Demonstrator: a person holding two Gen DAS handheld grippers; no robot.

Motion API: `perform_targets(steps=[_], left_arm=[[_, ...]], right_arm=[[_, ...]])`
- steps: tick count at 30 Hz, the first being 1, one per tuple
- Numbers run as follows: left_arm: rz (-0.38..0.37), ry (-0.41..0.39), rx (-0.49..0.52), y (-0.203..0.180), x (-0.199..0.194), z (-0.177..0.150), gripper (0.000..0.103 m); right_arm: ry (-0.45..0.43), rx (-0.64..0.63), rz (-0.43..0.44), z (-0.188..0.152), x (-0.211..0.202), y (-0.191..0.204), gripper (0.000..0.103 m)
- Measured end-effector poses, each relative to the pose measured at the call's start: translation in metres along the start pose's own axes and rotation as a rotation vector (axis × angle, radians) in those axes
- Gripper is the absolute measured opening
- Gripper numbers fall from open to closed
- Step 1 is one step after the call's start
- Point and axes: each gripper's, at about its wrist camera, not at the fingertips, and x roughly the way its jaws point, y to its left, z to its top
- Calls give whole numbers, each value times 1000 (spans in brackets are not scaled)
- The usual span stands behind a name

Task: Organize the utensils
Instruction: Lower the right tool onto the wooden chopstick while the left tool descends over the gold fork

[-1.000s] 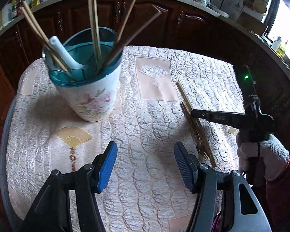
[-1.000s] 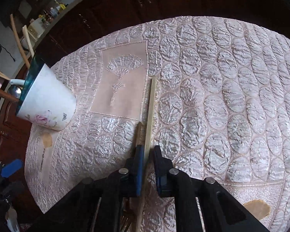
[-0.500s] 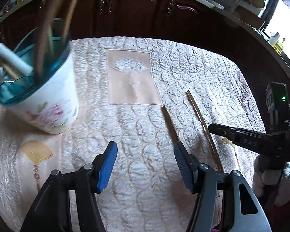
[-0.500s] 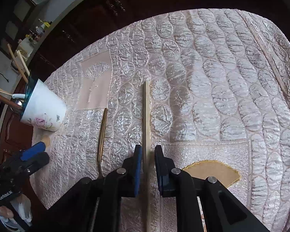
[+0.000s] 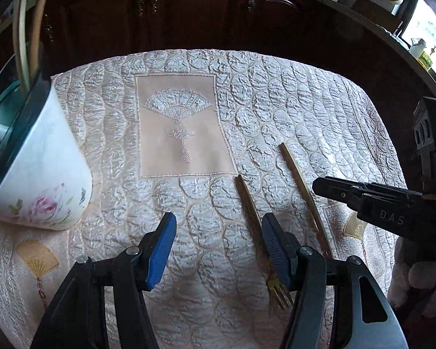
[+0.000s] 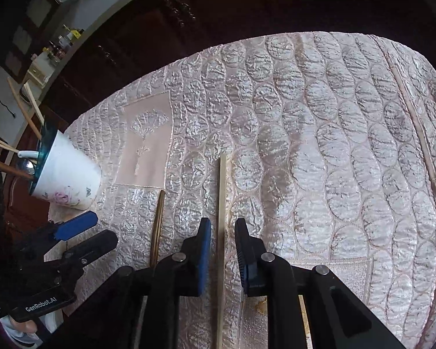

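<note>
A white floral utensil cup [image 5: 40, 174] with a teal rim stands at the left, holding chopsticks and a white spoon; it also shows in the right wrist view [image 6: 69, 180]. A brass fork [image 5: 257, 226] lies on the quilted cloth, its tines by my left gripper's right finger; the right wrist view shows its handle [image 6: 158, 226]. A pale chopstick [image 6: 221, 226] lies between my right gripper's fingers, untouched; it also shows in the left wrist view [image 5: 302, 189]. My left gripper [image 5: 218, 247] is open and empty. My right gripper [image 6: 222, 250] is open over the chopstick.
The table wears a pink quilted cloth [image 5: 189, 133] with fan embroidery. Dark wooden cabinets [image 5: 189, 8] stand behind it. The cloth's far edge [image 6: 276, 37] drops off close behind the utensils.
My right gripper has opened and let go of the chopstick, which now lies on the cloth. My left gripper has swung right, from the cup toward the fork.
</note>
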Motion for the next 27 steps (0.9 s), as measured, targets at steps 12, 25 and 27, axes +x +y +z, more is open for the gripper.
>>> perform_targets(steps=[12, 25, 27], left_arm=[[-86, 33, -24, -9, 26, 25, 62], [-66, 80, 3, -27, 67, 40, 42], [-63, 84, 12, -30, 71, 40, 38]], right_arm=[[21, -19, 25, 30, 7, -9, 21], [63, -34, 52, 41, 24, -7, 21], [72, -43, 51, 43, 32, -2, 21]])
